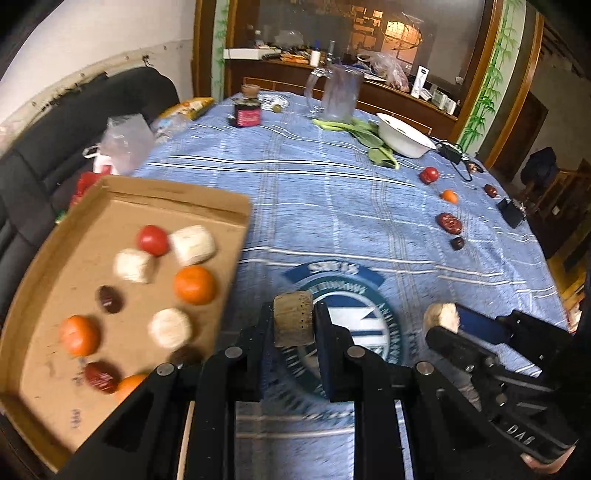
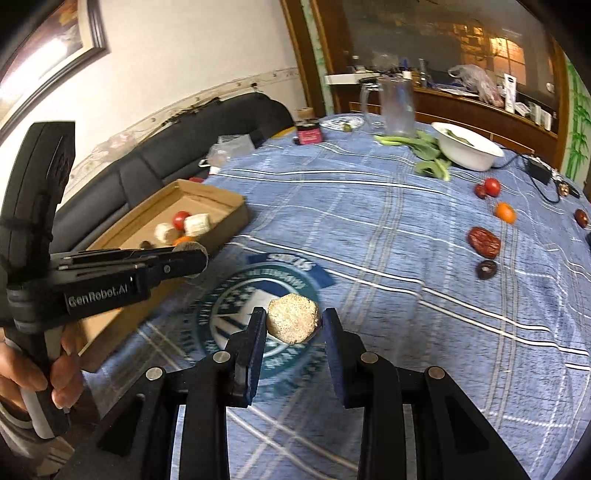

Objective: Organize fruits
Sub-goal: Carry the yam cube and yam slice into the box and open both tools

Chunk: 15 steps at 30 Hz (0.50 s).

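The left gripper (image 1: 294, 320) is clenching a pale chunk (image 1: 293, 318) in its fingers beside the cardboard tray (image 1: 44, 291); the right gripper (image 2: 294, 322) is gripping another piece (image 2: 293, 323) above the counter (image 2: 369, 236), with loose fruits (image 2: 484, 242) lying well apart.

I see dim, warm indoor light, brightest from a glowing lamp (image 1: 402, 31) far ahead of my left gripper (image 1: 294, 323). Both fisheye views bend at black corners. Motion blur smears the cardboard tray (image 1: 44, 295) and nearby tablecloth (image 1: 332, 206).

A blue tablecloth (image 1: 332, 192) with white stripes carries a brown cardboard tray (image 1: 66, 280) and a white bowl (image 1: 404, 136).
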### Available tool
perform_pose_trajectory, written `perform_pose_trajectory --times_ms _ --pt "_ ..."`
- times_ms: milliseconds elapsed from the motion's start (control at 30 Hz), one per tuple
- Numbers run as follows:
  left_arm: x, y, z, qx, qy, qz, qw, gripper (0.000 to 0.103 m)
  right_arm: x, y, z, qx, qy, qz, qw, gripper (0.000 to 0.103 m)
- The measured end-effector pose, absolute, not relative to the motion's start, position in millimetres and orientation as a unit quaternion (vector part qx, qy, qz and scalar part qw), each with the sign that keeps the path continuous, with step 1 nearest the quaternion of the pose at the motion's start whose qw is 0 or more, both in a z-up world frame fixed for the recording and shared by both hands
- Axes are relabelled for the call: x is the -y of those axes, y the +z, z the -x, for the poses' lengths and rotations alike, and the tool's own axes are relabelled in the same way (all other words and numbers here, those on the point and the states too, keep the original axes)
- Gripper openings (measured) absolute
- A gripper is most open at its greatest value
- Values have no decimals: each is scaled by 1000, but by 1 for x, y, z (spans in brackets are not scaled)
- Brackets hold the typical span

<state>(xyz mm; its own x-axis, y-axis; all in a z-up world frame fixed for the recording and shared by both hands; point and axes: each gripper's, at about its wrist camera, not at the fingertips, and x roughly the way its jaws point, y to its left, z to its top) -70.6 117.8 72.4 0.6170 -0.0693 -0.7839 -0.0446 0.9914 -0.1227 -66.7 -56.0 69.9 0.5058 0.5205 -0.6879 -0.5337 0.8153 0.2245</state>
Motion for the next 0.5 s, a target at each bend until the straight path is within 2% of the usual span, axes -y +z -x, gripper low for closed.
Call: perform_pose_trajectory --times_ms 500 --pt "-182 75 125 -414 54 44 907 20 -10 86 99 -376 359 43 853 34"
